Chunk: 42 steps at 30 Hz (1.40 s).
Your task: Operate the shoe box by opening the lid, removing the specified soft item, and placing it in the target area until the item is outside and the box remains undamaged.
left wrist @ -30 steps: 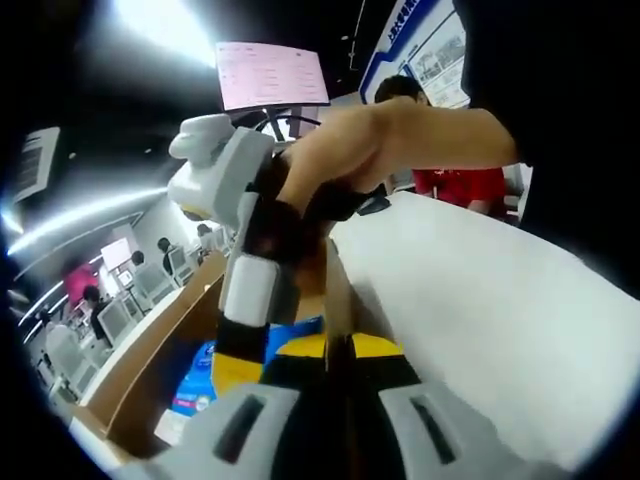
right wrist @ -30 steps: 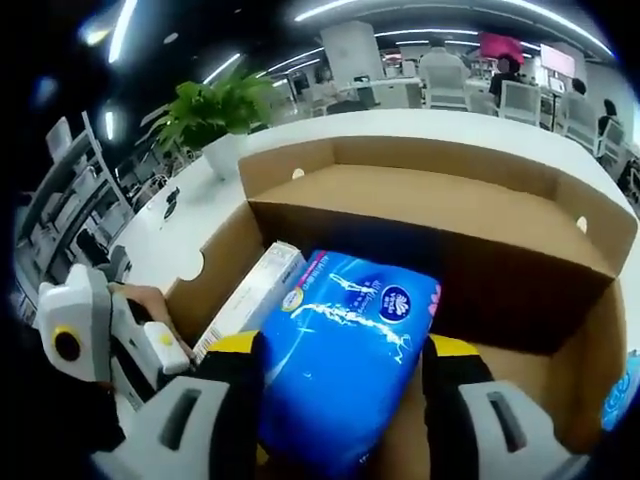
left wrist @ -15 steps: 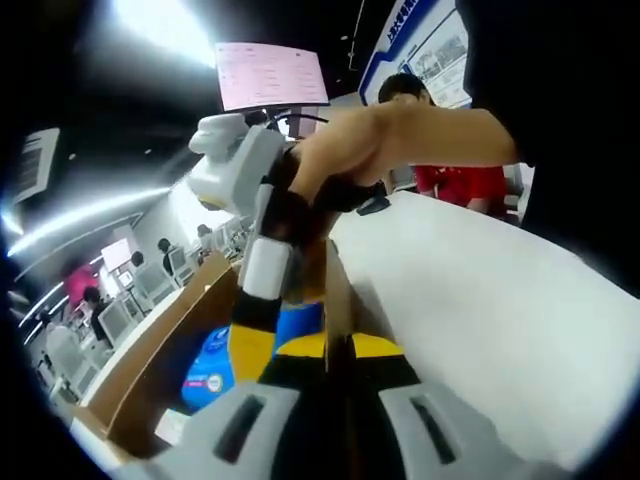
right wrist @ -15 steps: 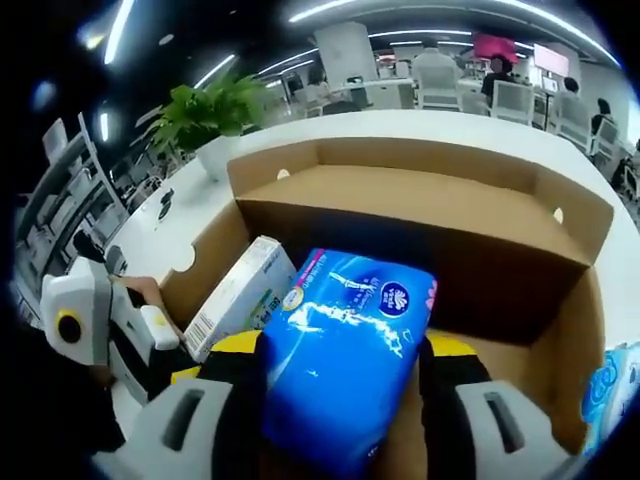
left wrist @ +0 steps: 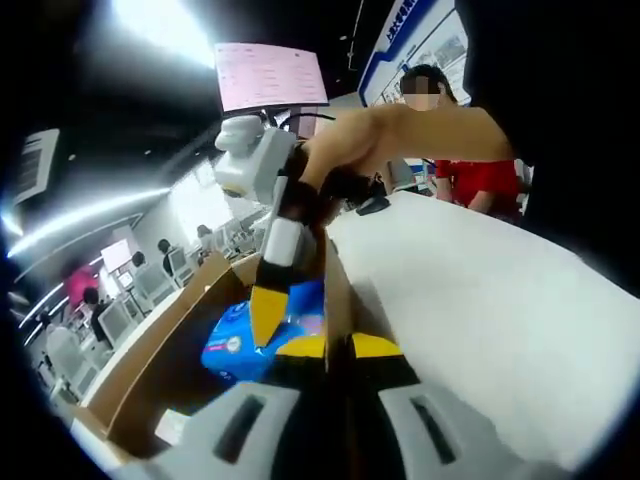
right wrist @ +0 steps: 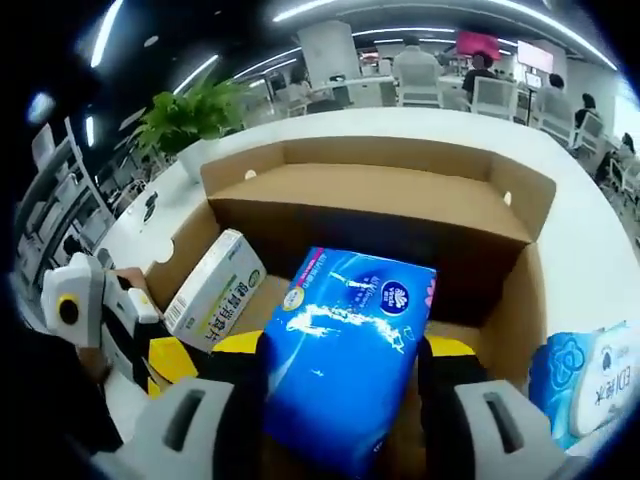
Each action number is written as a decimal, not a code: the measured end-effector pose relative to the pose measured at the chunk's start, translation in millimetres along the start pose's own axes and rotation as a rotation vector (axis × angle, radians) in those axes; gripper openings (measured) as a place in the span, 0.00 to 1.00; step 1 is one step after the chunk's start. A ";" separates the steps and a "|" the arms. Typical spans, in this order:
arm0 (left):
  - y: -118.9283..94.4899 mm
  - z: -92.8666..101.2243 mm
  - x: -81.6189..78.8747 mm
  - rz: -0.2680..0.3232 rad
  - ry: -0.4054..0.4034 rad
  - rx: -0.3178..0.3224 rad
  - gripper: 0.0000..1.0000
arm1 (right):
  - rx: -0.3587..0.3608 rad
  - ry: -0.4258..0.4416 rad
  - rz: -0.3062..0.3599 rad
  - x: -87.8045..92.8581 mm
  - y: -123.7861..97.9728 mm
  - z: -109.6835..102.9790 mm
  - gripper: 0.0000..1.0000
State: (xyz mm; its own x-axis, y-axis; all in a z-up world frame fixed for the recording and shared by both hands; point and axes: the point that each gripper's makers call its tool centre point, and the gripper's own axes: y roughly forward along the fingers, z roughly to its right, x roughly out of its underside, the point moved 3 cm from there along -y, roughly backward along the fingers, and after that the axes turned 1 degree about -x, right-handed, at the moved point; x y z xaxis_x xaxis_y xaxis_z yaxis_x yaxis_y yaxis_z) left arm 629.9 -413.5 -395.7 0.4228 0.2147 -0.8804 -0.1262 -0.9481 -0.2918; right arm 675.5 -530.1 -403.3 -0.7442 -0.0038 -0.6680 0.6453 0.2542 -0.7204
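Right claw [right wrist: 340, 375] grips the blue tissue pack [right wrist: 345, 350] above the shoe box [right wrist: 370, 195]; left claw [left wrist: 340, 365] pinches its wall and could tear it

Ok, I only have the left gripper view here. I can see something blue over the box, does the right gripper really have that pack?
Observer: Yes. In the right gripper view the blue pack sits between the jaws of the right gripper, which press on its two sides.
Operator: Anything else inside the box?
Observer: A white and green carton lies inside the shoe box, at the left of that view.
Operator: And outside it?
Observer: Another blue and white pack lies on the white table, just beyond the box's wall at the right of that view.
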 end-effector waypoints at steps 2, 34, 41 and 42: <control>0.1 0.0 -0.1 0.000 0.000 0.000 0.06 | 0.006 0.005 0.002 0.2 -1.0 3.0 0.61; 0.0 -0.8 -0.3 0.002 0.007 0.002 0.06 | 0.117 0.021 -0.073 6.7 22.1 -5.7 0.83; 0.4 -0.5 -0.5 0.002 0.007 0.002 0.06 | 0.121 0.041 -0.066 7.7 24.7 -3.3 0.84; 0.4 -0.4 -0.5 0.002 0.007 0.002 0.06 | 0.122 0.042 -0.062 7.4 24.7 -3.6 0.84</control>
State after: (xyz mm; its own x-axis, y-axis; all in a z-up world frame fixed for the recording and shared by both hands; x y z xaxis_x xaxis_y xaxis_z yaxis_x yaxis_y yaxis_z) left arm 630.0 -414.1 -395.2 0.4288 0.2109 -0.8784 -0.1285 -0.9483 -0.2904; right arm 685.3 -520.4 -425.4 -0.7882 0.0255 -0.6149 0.6121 0.1349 -0.7792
